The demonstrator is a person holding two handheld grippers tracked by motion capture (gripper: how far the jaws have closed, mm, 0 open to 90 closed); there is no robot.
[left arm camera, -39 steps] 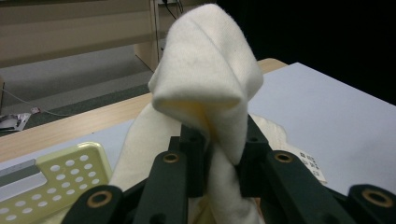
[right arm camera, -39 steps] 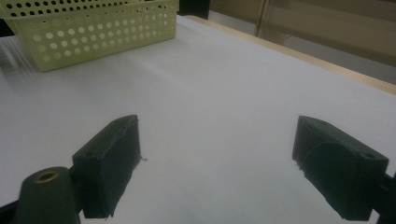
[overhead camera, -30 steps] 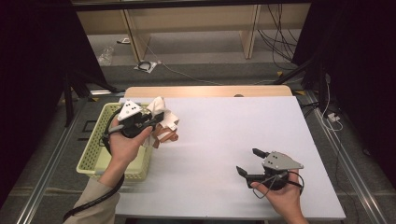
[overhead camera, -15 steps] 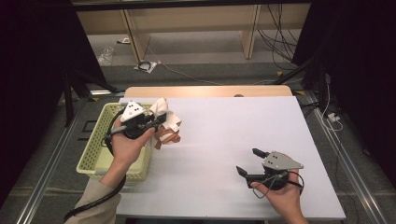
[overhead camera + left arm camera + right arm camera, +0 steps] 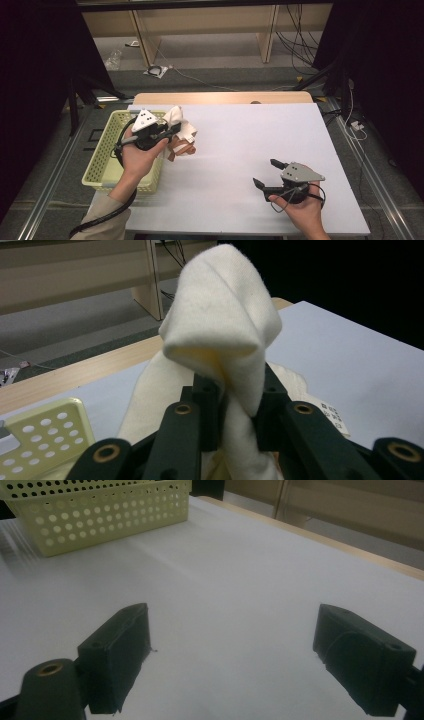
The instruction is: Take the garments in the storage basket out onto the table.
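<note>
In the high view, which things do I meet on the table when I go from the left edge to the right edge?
Basket → left gripper holding the cloth → bare table → right gripper, jaws open.

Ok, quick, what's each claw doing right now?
Left claw: closed on the cream cloth, held up beside the yellow basket.
Right claw: open, holding nothing, over the white table.
</note>
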